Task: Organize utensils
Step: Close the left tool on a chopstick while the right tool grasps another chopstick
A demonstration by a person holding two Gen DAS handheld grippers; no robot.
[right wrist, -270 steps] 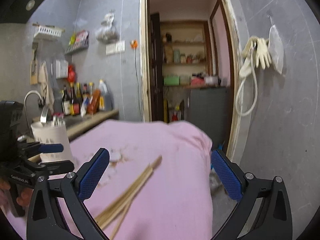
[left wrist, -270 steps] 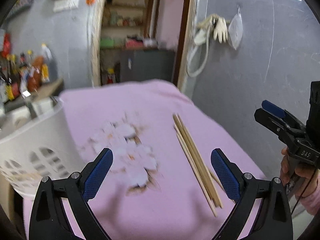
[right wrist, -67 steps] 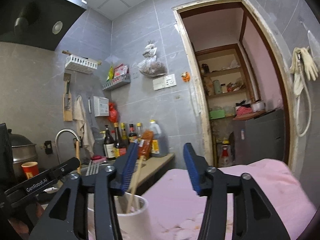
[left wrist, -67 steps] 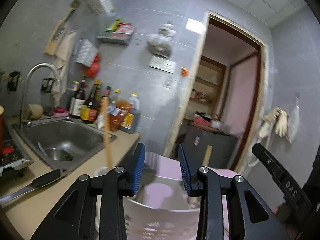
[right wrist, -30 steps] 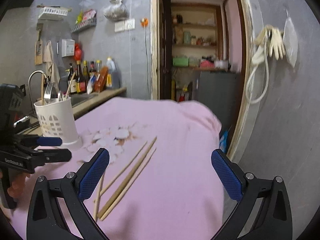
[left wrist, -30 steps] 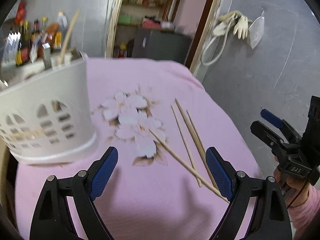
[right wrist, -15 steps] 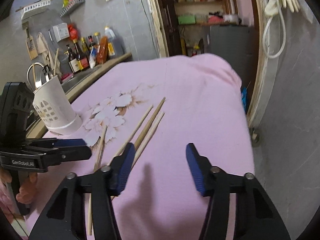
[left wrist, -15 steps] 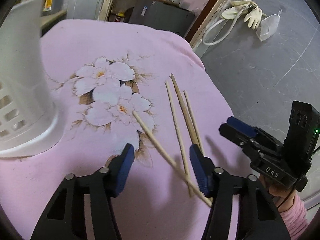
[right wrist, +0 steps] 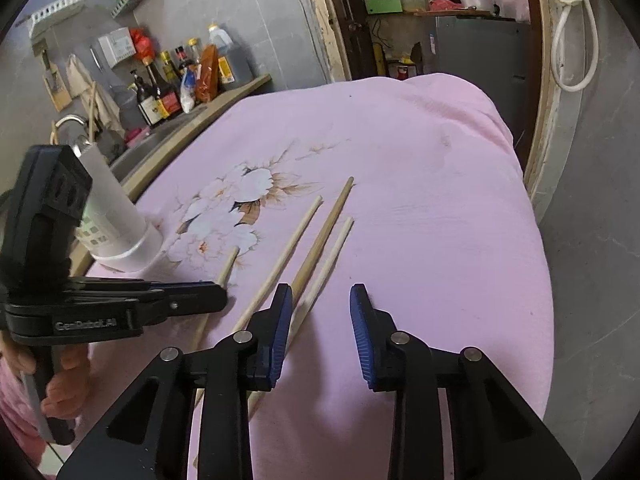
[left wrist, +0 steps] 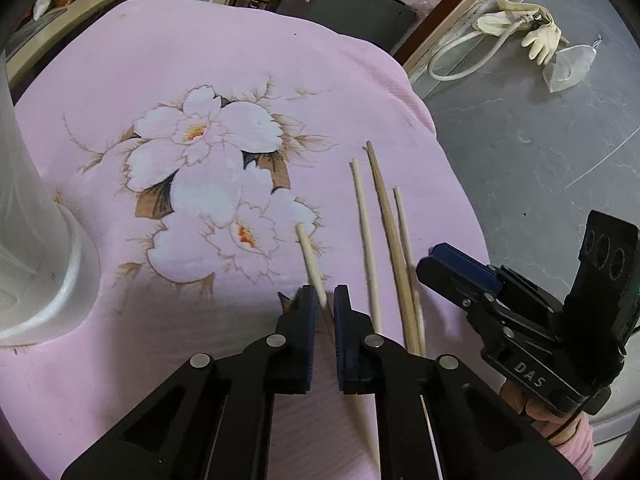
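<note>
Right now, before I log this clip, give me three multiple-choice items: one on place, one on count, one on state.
1. Where is the white utensil holder?
A. upright on the pink cloth, left of the chopsticks
B. upright, right of them
C. lying on its side among them

2. How many chopsticks are on the cloth?
A. two
B. four
C. six

3. What is the left tool doing?
A. gaping wide over bare cloth
B. shut on the leftmost chopstick
C. gripping the holder's rim

Answers:
1 A, as it stands at the cloth's left edge in both views.
2 B, as four sticks lie side by side.
3 B, as the stick runs in between the nearly meeting pads.
</note>
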